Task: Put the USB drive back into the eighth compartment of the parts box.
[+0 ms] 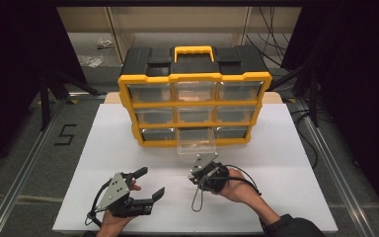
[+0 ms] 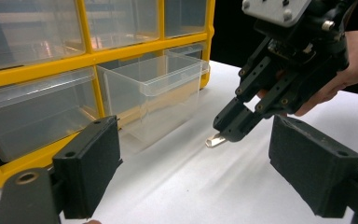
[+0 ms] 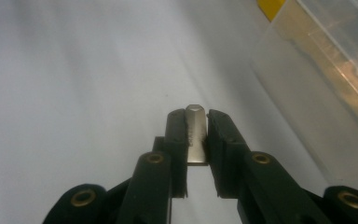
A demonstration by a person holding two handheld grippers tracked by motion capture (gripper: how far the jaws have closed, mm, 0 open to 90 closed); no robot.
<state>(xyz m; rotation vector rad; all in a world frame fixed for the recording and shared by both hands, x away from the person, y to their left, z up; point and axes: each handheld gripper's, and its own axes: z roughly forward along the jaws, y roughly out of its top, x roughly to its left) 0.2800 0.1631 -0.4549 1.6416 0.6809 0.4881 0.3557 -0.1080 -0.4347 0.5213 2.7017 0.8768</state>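
Observation:
A yellow-and-black drawer cabinet point(image 1: 195, 79) with clear drawers stands at the back of the white table point(image 1: 286, 168). Its bottom middle drawer point(image 1: 196, 146) point(image 2: 161, 93) is pulled out and looks empty. My right gripper point(image 1: 197, 170) point(image 3: 196, 119) hovers just in front of that drawer, tilted down toward the table, shut on a small flat metal piece point(image 3: 196, 135) point(image 2: 213, 140) whose end sticks out past the pads. Lower left, my left gripper point(image 1: 150, 183) point(image 2: 193, 158) is open with nothing between its pads point(image 2: 91, 163), facing the cabinet and the right gripper.
Metal rails point(image 1: 24, 173) run along both sides of the table over a grey floor marked with a "5" point(image 1: 65, 134). Black stands point(image 1: 47, 94) and cables point(image 1: 276, 44) sit behind and beside the cabinet. A cable point(image 1: 197, 197) trails from the right gripper.

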